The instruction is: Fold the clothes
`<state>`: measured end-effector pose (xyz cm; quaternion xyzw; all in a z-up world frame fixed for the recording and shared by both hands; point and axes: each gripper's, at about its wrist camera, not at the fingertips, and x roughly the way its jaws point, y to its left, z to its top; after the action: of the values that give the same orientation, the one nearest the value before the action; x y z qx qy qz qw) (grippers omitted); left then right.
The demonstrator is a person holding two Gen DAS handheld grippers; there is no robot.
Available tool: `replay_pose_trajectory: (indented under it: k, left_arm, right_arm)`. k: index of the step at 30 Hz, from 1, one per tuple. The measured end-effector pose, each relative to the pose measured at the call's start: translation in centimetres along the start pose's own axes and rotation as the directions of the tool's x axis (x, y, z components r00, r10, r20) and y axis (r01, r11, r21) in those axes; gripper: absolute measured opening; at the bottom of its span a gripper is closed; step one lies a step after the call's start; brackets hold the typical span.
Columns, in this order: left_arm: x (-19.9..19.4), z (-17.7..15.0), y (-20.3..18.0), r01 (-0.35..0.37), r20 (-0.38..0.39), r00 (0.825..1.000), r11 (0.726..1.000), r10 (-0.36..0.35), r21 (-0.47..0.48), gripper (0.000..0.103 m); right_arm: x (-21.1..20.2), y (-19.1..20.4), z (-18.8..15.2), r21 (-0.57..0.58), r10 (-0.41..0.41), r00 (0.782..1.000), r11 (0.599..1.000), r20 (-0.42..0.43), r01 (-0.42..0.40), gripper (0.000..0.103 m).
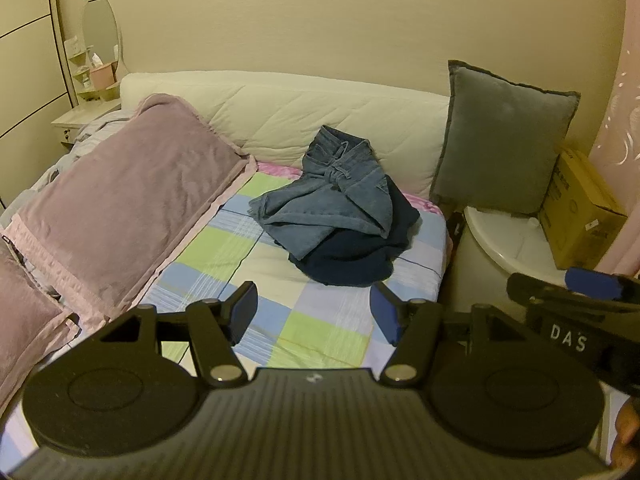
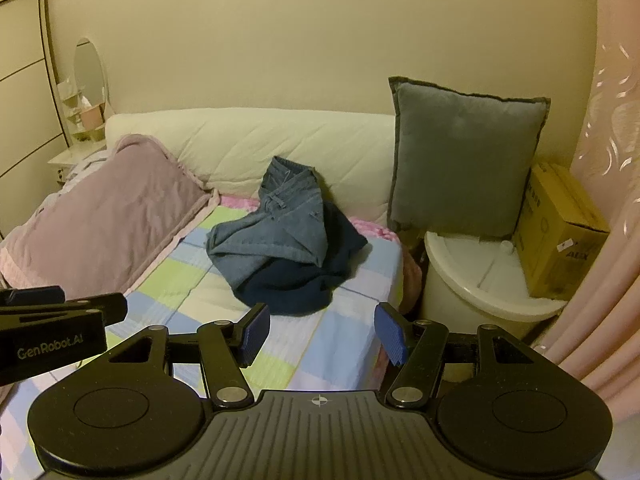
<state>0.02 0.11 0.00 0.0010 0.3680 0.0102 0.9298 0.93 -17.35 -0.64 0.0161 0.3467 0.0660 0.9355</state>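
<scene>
Lying crumpled on the checked bedspread (image 1: 224,264), the jeans (image 1: 332,196) run waistband-up against the white headboard (image 1: 280,116), legs bunched toward the camera over a dark navy garment (image 1: 360,256). A mauve pillow (image 1: 132,200) borders the left; the bed's right edge drops beside a white round bin (image 2: 480,280). Open bedspread lies in front. The left hand-held gripper (image 1: 314,310) and right hand-held gripper (image 2: 322,334) both hover with fingers wide apart, holding nothing.
</scene>
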Motion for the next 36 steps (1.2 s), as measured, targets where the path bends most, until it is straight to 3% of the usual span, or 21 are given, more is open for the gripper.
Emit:
replay_pose_trajectory:
  k: [36]
  left_arm:
    - [1.4,1.2,1.9,-0.002,-0.018,1.000,0.999,0.002,-0.034,0.059]
  right_arm:
    - [2.2,0.4,2.8,-0.014,-0.004,1.000,1.000,-0.016,0.004,0.062]
